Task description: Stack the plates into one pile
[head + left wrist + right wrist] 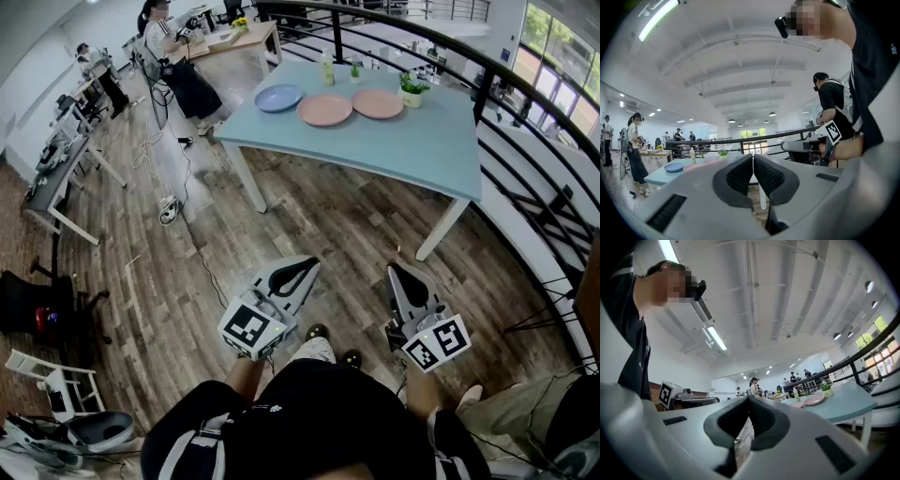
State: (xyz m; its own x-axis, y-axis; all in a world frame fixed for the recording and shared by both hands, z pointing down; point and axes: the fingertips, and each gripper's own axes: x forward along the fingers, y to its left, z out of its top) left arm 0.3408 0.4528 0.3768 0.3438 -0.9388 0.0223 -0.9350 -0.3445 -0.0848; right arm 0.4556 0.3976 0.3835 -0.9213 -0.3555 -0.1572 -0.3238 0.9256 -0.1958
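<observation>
In the head view, the person is holding the left gripper (305, 266) and right gripper (396, 271) low at the waist. Both are pointing toward the table (403, 155), well apart from it. A blue plate (278, 97), a pink plate (324, 110) and a second pink plate (378, 103) are lying unstacked in a row along its far side.

In the left gripper view, the jaws are pressing together, empty.

In the right gripper view, the jaws are meeting too, gripping nothing.

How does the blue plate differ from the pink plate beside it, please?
The blue plate is blue and the pink plate is pink. The blue plate ends the row, near the table corner, while the pink plate lies between it and the far pink plate. Both are round, empty, flat on the table and not yet stacked.
</observation>
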